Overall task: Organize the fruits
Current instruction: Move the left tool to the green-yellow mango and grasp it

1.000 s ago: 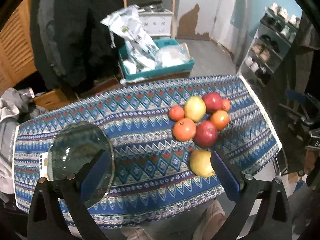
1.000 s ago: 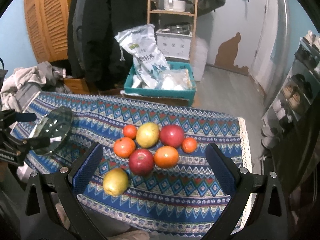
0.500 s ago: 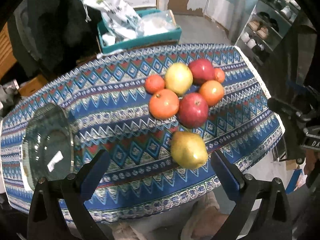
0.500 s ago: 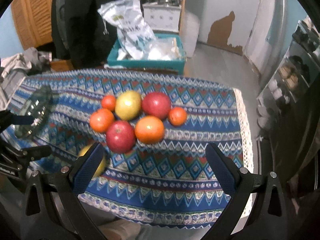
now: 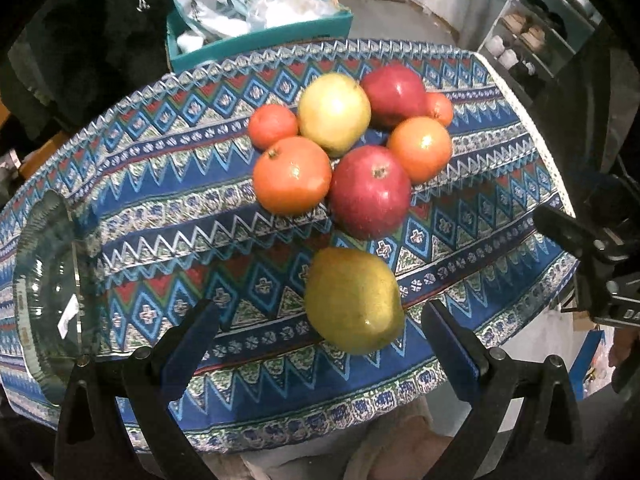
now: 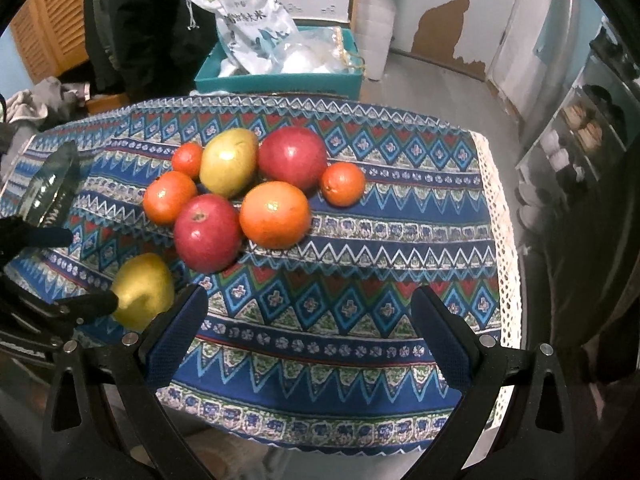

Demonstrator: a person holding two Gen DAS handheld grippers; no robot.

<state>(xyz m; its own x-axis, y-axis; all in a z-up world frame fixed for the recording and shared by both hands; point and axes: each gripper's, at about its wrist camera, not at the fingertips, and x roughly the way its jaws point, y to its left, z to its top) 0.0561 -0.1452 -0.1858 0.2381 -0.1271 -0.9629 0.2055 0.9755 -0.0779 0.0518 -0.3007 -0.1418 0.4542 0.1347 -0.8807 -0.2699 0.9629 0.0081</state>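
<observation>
A yellow-green pear [image 5: 354, 300] lies alone near the table's front edge, just ahead of my open left gripper [image 5: 320, 344], between its blue pads. Behind it is a cluster: a red apple [image 5: 370, 196], an orange [image 5: 292, 176], a second yellow pear [image 5: 334, 112], another red apple [image 5: 394, 94] and smaller oranges. A clear glass plate [image 5: 44, 288] sits at the left. My right gripper [image 6: 312, 332] is open and empty over bare cloth, right of the lone pear [image 6: 142, 290]. The cluster [image 6: 208, 236] lies ahead-left of it.
The table wears a blue patterned cloth [image 6: 360, 272] with a lace right edge. A teal crate [image 6: 280, 76] with white bags stands behind the table. Shoe shelves [image 6: 580, 132] are at the right. The left gripper's fingers [image 6: 86, 304] show at the right wrist view's left edge.
Both grippers have come down and closer to the table. The left one has moved right and forward until the lone pear sits between its fingers. Nothing was grasped.
</observation>
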